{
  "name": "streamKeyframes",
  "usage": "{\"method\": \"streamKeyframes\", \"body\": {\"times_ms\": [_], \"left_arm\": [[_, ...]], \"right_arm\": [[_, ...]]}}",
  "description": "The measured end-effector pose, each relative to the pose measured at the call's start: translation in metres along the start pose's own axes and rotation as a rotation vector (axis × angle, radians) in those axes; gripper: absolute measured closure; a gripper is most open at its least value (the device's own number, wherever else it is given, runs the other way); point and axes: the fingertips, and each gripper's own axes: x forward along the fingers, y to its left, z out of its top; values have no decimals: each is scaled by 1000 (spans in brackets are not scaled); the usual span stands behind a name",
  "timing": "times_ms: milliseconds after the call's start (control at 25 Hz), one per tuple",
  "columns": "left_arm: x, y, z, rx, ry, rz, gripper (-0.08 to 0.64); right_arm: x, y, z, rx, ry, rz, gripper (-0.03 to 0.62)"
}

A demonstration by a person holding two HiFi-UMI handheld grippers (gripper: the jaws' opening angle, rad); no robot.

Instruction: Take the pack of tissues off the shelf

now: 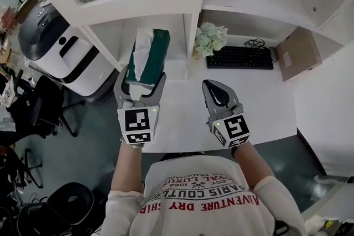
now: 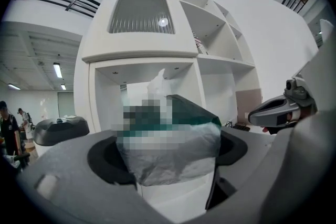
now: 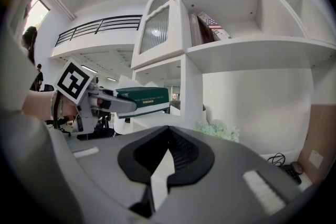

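Pack of tissues (image 1: 150, 55): dark green box-shaped pack, white tissue standing out of its top. It is held in the air in front of the lower open compartment of the white shelf (image 1: 191, 36), above the desk (image 1: 249, 85) edge. Left gripper (image 1: 141, 85): jaws clamped on the pack's near end. Right gripper (image 1: 214, 90): jaws together, nothing between them. Only the left gripper view shows the crinkled silvery wrap on the near end. Only the right gripper view shows the pale lettering along the green side. Only the head view shows the keyboard (image 1: 239, 57). The long axis runs away from the person toward the shelf, about level, tissue side up.
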Motion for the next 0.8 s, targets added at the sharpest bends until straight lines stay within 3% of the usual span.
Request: {"method": "streamKeyframes", "body": {"times_ms": [400, 800], "left_arm": [[-77, -15, -21, 7, 1, 17, 137], [-112, -16, -50, -45, 17, 26, 137]], "right_arm": [[-27, 29, 1, -5, -24, 58, 594], [-45, 38, 4, 30, -75, 86, 594]]}}
